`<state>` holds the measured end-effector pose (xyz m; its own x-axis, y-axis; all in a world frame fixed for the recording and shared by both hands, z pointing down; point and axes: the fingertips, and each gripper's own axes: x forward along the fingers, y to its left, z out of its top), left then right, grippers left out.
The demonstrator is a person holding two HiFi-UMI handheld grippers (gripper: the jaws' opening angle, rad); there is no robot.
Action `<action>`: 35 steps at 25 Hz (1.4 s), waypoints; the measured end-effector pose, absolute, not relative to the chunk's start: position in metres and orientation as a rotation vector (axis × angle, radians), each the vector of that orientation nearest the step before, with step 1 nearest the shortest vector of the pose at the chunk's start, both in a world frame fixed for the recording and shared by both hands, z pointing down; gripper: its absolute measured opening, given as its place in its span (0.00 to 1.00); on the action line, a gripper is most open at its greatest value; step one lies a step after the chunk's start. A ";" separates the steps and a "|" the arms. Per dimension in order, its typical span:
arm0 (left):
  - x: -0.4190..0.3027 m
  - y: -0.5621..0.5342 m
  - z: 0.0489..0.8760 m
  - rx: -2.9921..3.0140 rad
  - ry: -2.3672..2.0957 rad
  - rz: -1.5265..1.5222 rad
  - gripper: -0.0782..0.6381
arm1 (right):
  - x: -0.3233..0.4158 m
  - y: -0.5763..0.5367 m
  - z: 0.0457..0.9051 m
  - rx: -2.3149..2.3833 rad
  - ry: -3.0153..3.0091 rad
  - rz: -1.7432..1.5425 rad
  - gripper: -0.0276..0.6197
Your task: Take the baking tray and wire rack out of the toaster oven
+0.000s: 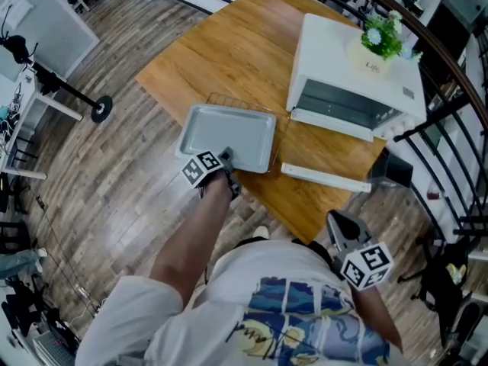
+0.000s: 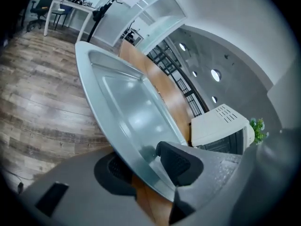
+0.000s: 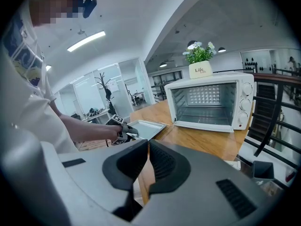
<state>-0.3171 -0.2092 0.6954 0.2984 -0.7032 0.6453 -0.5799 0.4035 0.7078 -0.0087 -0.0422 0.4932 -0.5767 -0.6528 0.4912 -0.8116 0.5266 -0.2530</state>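
Observation:
The grey baking tray (image 1: pixel 229 132) lies flat on the wooden table (image 1: pixel 229 52), resting on the wire rack (image 1: pixel 238 100), whose far edge shows beyond it. My left gripper (image 1: pixel 228 159) is at the tray's near rim. In the left gripper view the tray (image 2: pixel 127 102) runs between the jaws of the left gripper (image 2: pixel 138 159): one pad above its floor, the other below the rim, standing apart from it. My right gripper (image 1: pixel 340 224) is held off the table's near edge, low at the right. Its jaws are together with nothing between them (image 3: pixel 147 150). The white toaster oven (image 1: pixel 343 59) stands with its door down and its inside bare (image 3: pixel 207 100).
A potted plant (image 1: pixel 381 40) sits on top of the oven. The open oven door (image 1: pixel 324 175) juts toward the table's near right edge. A dark metal railing (image 1: pixel 450 105) runs along the right. A stand with a round base (image 1: pixel 99 109) is on the wooden floor at the left.

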 end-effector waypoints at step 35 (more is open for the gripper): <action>-0.287 -0.191 0.700 1.026 -1.609 0.139 0.54 | 0.089 -0.099 0.496 0.964 -2.545 0.732 0.06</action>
